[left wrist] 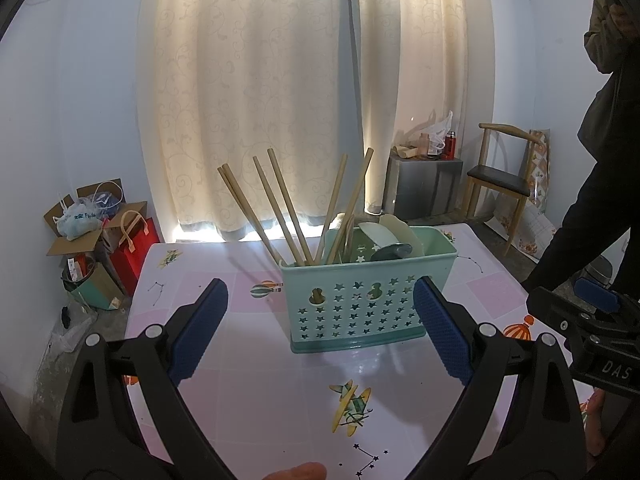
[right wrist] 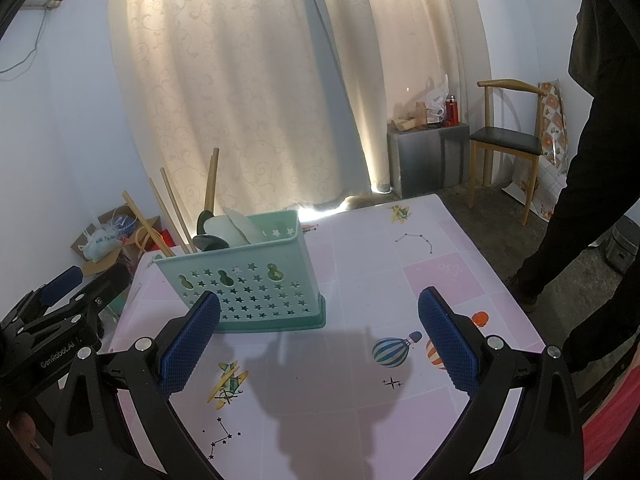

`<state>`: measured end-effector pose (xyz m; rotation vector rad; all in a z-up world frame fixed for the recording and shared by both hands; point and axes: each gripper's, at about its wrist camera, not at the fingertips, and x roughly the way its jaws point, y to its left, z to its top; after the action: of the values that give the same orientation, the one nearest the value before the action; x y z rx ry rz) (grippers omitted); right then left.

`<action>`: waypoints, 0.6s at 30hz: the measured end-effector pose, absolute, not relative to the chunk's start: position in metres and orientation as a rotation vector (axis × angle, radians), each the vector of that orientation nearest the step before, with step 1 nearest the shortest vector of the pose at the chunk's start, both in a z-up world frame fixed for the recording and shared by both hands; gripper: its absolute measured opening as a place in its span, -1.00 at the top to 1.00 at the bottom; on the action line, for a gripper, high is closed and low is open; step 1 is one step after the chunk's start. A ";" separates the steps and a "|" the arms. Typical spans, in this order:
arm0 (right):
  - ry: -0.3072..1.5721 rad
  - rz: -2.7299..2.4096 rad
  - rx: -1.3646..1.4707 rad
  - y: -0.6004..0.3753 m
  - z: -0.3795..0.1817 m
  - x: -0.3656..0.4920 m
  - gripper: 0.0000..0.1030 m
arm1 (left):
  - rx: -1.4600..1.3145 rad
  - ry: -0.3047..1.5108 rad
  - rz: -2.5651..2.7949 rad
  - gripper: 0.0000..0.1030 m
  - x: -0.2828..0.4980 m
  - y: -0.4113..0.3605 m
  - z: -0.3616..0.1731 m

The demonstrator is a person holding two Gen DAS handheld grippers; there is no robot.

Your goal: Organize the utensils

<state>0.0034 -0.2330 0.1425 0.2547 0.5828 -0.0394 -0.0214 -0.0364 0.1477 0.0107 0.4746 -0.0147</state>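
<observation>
Item 1. Mint-green plastic utensil caddy with star-shaped perforations point(left wrist: 356, 304): stands upright on the pink patterned tabletop point(left wrist: 248, 400), toward its far edge and closer to the far left corner than the right. Nothing else lies loose on the tabletop in either view.

Item 2. Pale wooden chopsticks point(left wrist: 280, 208): six sticks, standing tilted in the caddy's left compartment, fanned apart.

Item 3. Spoons, pale cream and dark-bowled point(left wrist: 390, 240): bowls up, leaning in the compartment to the right of the chopsticks. Exact count cannot be told.

Item 4. Left gripper point(left wrist: 320, 332): jaws spread wide, holding nothing, hovering just short of the caddy's near face.

Item 5. Right gripper point(right wrist: 320, 336): jaws likewise wide open and empty, over bare tabletop to the right of the caddy.

Step in hand, as judged: every visible utensil is already sorted into the caddy, so the task looks at or near its end.

Next move, as judged: if anything remains, it is drawing both grippers clear without knocking the leaning chopsticks, or squaring the caddy, which would call for a grasp on its rim.
</observation>
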 end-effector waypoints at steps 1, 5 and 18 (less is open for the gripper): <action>0.583 -0.040 0.254 -0.233 0.143 0.004 -0.88 | 0.011 0.473 -0.014 -0.74 -0.021 -0.036 0.148; 0.584 -0.042 0.254 -0.233 0.143 0.003 -0.88 | 0.009 0.474 -0.016 -0.74 -0.021 -0.036 0.148; 0.585 -0.042 0.255 -0.232 0.142 0.003 -0.88 | 0.003 0.482 -0.017 -0.74 -0.020 -0.036 0.145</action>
<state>0.0031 -0.2325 0.1424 0.2547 0.5853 -0.0419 -0.0201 -0.0360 0.1455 0.0031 0.4818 -0.0171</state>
